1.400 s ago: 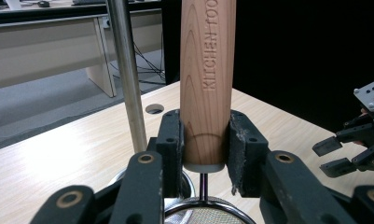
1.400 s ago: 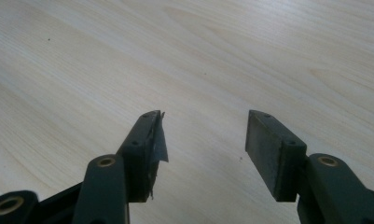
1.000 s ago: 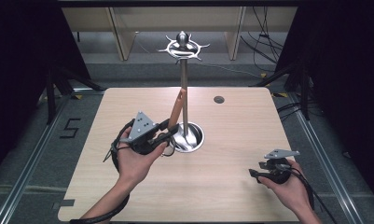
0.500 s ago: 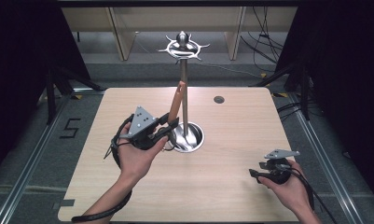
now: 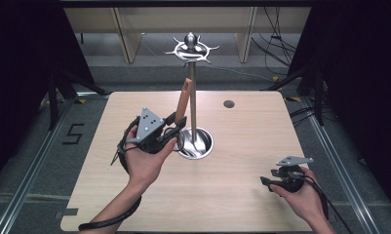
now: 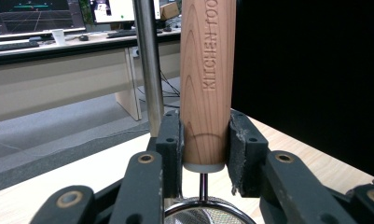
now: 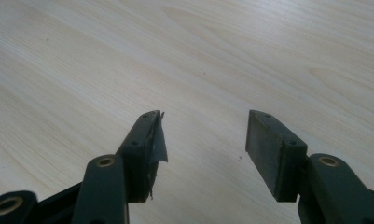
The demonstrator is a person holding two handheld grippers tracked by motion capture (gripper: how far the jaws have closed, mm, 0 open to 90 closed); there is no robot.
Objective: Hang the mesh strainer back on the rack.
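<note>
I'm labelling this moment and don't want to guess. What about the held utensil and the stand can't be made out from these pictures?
- Strainer bowl: cut off by the bottom edge and the left gripper jaws in the left gripper view; in the high view it blurs into the stand base.
- Wooden handle tip: past the top edge in the left gripper view, so any hanging hole is unseen.
- Hooks on the stand top: too small to count in the high view.

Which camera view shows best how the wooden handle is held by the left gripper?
The left gripper view: the wooden handle stands upright, its lower end clamped between the left gripper's two fingers, its lettering readable. The high view shows the handle small, rising from the gripper beside the metal stand. The right gripper view looks at the table.
</note>
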